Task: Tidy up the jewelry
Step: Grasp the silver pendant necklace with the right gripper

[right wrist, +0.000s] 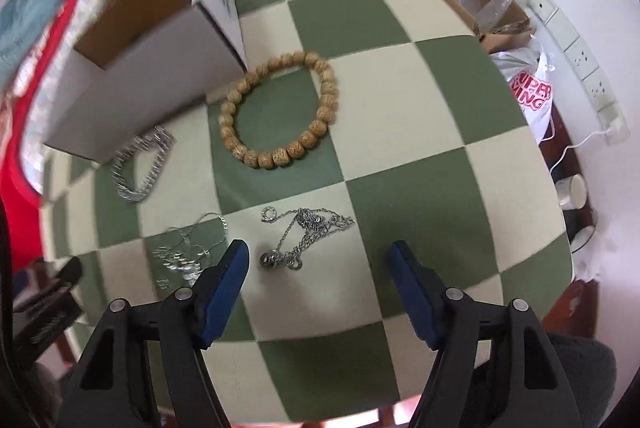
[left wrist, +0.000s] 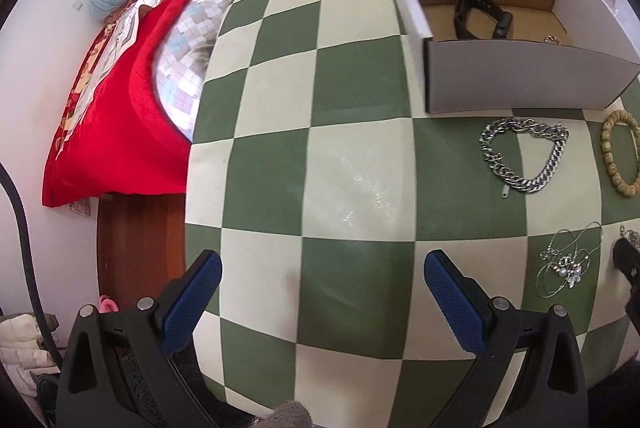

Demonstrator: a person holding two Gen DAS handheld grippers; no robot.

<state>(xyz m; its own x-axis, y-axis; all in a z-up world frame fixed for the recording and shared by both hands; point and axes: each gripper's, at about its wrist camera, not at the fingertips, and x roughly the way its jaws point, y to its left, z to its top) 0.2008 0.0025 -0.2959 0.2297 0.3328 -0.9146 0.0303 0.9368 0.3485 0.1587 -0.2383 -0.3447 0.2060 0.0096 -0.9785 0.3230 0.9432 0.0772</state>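
Jewelry lies on the checked table (left wrist: 348, 168) in front of the box (left wrist: 520, 76): a curb chain (left wrist: 524, 156), a bead bracelet (right wrist: 280, 110), a pearl necklace (left wrist: 568, 264) and a thin chain (right wrist: 306, 236). A watch (left wrist: 482, 16) sits inside the box. Left gripper (left wrist: 324, 292) hovers spread over bare squares near the table's bed-side edge. Right gripper (right wrist: 320, 280) hangs spread above the thin chain, gripping nothing. Boxes and a bag (right wrist: 530, 96) crowd the far-right edge.
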